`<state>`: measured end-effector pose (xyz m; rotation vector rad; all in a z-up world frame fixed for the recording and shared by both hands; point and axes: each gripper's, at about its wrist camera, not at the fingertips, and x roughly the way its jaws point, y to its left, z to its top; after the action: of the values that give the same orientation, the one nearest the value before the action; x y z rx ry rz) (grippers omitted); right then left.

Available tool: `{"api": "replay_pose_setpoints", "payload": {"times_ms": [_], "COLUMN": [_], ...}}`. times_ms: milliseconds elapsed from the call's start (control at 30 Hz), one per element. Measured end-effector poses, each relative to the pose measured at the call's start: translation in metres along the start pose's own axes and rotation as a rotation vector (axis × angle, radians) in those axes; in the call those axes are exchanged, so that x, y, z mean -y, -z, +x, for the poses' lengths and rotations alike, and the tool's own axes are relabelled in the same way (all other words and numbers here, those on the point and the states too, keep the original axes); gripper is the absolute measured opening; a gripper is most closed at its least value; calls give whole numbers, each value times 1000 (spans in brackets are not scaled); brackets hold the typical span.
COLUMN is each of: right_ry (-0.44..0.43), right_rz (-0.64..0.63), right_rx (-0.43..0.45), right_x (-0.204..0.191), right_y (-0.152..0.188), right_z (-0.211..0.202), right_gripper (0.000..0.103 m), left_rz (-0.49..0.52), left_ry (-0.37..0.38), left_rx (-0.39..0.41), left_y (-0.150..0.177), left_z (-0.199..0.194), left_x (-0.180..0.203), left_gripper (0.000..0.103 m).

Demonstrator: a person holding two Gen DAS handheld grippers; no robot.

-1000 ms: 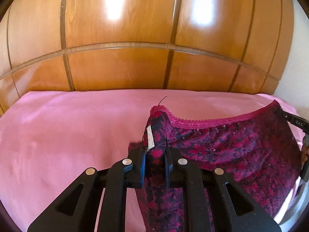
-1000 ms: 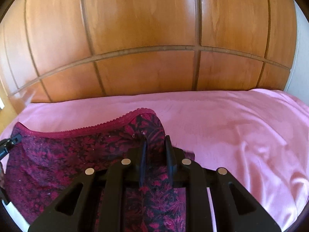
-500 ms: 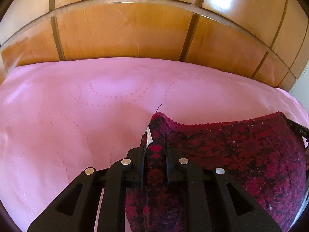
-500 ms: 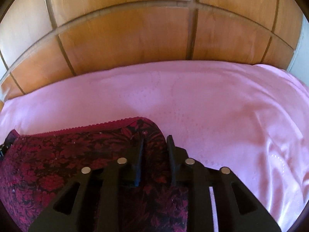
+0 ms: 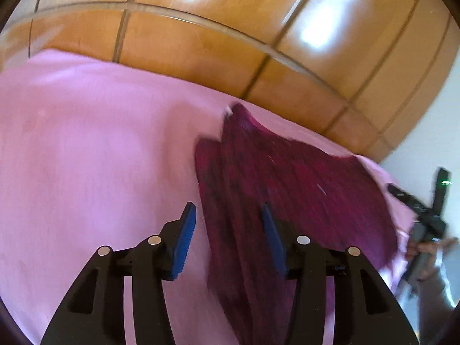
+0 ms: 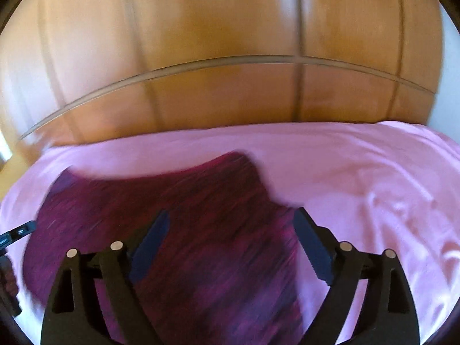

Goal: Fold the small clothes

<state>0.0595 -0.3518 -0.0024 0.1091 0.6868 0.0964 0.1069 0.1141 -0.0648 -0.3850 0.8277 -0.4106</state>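
Note:
A dark red floral pair of underwear (image 5: pixel 293 189) lies on the pink sheet (image 5: pixel 86 158), blurred by motion; it also shows in the right wrist view (image 6: pixel 201 230). My left gripper (image 5: pixel 228 224) is open, its blue pads (image 5: pixel 184 238) apart over the garment's left edge. My right gripper (image 6: pixel 230 238) is open wide above the garment's right part, holding nothing. The right gripper shows at the far right of the left wrist view (image 5: pixel 425 221).
A wooden panelled headboard (image 5: pixel 230 28) stands behind the bed, also in the right wrist view (image 6: pixel 230 57). A white wall (image 5: pixel 431 132) is at the right. The pink sheet (image 6: pixel 373 195) stretches to the right, lightly wrinkled.
Both grippers were shut on the underwear's waistband corners; now both have opened and let it go. The garment lies on the sheet and both cameras have pulled back.

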Motion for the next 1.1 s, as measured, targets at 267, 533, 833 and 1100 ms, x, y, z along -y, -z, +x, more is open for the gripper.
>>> {"api": "replay_pose_setpoints", "payload": {"times_ms": [267, 533, 833, 1100], "right_ry": [-114, -75, -32, -27], "right_rz": [-2, 2, -37, 13], "right_rx": [-70, -92, -96, -39], "right_x": [-26, -25, -32, -6], "right_y": [56, 59, 66, 61], "right_z": [-12, 7, 9, -38], "right_gripper": [90, 91, 92, 92], "left_rz": [6, 62, 51, 162], "left_ry": [185, 111, -33, -50], "left_rx": [-70, -44, -67, 71], "left_y": [73, 62, 70, 55], "left_z": [-26, -41, -34, -56], "left_x": [17, 18, 20, 71], "left_gripper": [56, 10, 12, 13]}}
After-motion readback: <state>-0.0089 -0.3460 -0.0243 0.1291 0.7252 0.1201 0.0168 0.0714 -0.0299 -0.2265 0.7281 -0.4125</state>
